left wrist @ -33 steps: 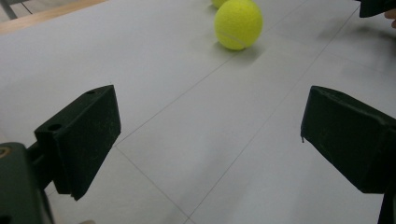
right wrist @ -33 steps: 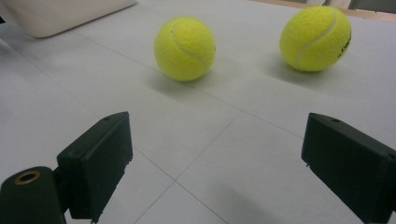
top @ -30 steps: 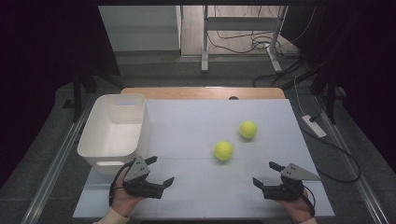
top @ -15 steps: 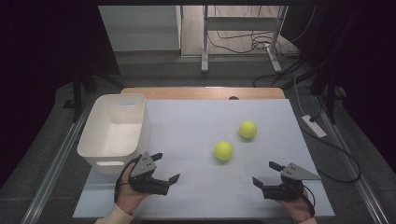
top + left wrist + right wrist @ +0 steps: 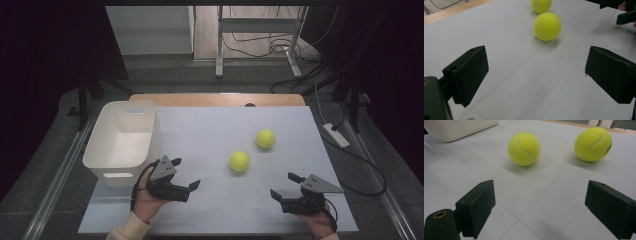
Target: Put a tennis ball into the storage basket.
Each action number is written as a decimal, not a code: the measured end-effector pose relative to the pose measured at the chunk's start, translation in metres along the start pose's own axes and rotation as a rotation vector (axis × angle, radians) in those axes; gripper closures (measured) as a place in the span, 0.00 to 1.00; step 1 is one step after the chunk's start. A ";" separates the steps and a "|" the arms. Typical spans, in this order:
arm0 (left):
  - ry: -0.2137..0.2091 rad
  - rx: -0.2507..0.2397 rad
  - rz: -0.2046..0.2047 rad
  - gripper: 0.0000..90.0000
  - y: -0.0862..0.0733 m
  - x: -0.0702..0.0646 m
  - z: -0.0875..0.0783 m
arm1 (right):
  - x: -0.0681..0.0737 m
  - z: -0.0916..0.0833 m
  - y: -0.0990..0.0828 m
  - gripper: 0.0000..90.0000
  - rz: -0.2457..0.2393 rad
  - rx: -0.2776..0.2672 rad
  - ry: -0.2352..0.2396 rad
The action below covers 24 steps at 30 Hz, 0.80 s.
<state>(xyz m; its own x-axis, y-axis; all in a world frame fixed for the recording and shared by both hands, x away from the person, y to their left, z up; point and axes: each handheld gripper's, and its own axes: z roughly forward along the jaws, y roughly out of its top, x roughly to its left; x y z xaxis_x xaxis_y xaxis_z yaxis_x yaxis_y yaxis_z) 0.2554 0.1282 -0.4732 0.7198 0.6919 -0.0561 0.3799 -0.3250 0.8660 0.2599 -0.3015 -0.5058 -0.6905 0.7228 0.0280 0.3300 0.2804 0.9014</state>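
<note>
Two grippers face two tennis balls on a white table.
The left gripper [image 5: 184, 176] and right gripper [image 5: 286, 187], jaws wide and empty, sit near; the nearer tennis ball [image 5: 239, 161] lies mid-table, the farther ball [image 5: 265, 138] right, a white bin [image 5: 122, 145] left.

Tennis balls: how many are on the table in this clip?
2. The nearer tennis ball lies mid-table ahead of both grippers; the farther tennis ball sits apart, beyond it to the right. Part of the white bin's inside is hidden.
</note>
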 end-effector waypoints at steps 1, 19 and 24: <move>-0.001 -0.001 0.001 0.06 0.002 0.000 0.001 | 0.000 0.000 0.000 0.10 0.000 -0.001 0.000; -0.017 0.027 0.007 0.06 0.020 0.001 0.019 | -0.003 0.001 -0.001 0.10 0.002 0.001 0.003; -0.031 0.037 0.016 0.06 0.026 -0.002 0.025 | -0.003 0.001 -0.001 0.10 0.005 0.001 0.000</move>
<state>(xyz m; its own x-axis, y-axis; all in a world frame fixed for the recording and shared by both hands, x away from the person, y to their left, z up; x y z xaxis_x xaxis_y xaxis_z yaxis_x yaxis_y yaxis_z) 0.2787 0.1025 -0.4635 0.7434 0.6663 -0.0587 0.3890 -0.3594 0.8482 0.2622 -0.3028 -0.5075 -0.6891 0.7239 0.0324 0.3341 0.2778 0.9007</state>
